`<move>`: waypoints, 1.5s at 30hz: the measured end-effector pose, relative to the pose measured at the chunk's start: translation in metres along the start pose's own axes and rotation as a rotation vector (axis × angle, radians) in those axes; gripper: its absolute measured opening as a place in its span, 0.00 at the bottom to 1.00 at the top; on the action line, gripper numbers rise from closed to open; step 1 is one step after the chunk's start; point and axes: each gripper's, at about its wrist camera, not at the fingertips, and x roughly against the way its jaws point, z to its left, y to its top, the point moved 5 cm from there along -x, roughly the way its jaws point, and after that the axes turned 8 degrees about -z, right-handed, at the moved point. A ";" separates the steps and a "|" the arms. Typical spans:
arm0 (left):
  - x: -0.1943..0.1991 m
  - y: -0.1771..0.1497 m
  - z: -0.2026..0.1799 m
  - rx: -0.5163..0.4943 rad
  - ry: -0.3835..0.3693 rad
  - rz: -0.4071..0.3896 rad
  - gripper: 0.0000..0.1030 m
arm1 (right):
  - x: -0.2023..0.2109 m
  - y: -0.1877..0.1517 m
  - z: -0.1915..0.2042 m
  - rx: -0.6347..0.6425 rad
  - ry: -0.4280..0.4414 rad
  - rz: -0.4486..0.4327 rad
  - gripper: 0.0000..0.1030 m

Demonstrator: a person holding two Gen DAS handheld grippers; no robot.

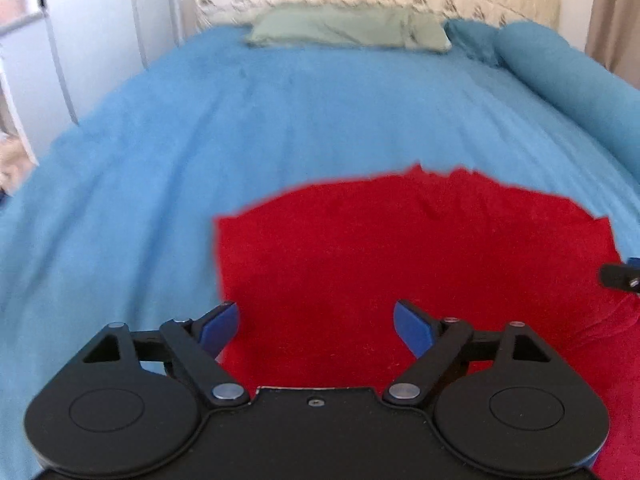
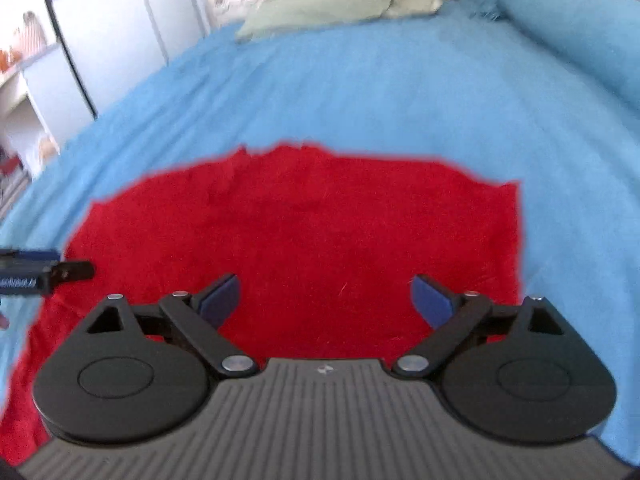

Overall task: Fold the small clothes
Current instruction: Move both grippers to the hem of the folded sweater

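One red fleece garment is seen spread flat on the blue bedspread, near its front edge. Left gripper: spread wide, nothing held. Right gripper: likewise. One pale green pillow is noted at the head edge. No writing legible.

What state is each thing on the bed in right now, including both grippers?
Red garment: spread flat on the bedspread, not held.
Left gripper: open, over the garment, nothing between its fingers.
Right gripper: open, empty.
Blue bedspread: smooth.
Green pillow: lying flat at the headboard.
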 end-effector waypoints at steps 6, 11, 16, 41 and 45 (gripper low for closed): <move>0.103 0.004 0.012 -0.027 0.065 -0.078 0.98 | 0.087 0.034 -0.013 -0.043 -0.025 -0.066 1.00; 0.179 -0.034 0.019 0.004 0.099 -0.042 1.00 | 0.166 0.030 -0.025 -0.087 -0.005 -0.073 1.00; 0.235 -0.092 0.015 0.075 0.071 0.061 1.00 | 0.239 0.002 -0.038 -0.100 0.008 -0.034 1.00; 0.240 -0.228 0.031 0.296 0.137 0.258 0.65 | 0.299 -0.200 -0.057 -0.245 -0.053 0.328 0.82; 0.235 -0.241 0.035 0.346 0.133 0.287 0.62 | 0.296 -0.210 -0.062 -0.266 -0.055 0.351 0.76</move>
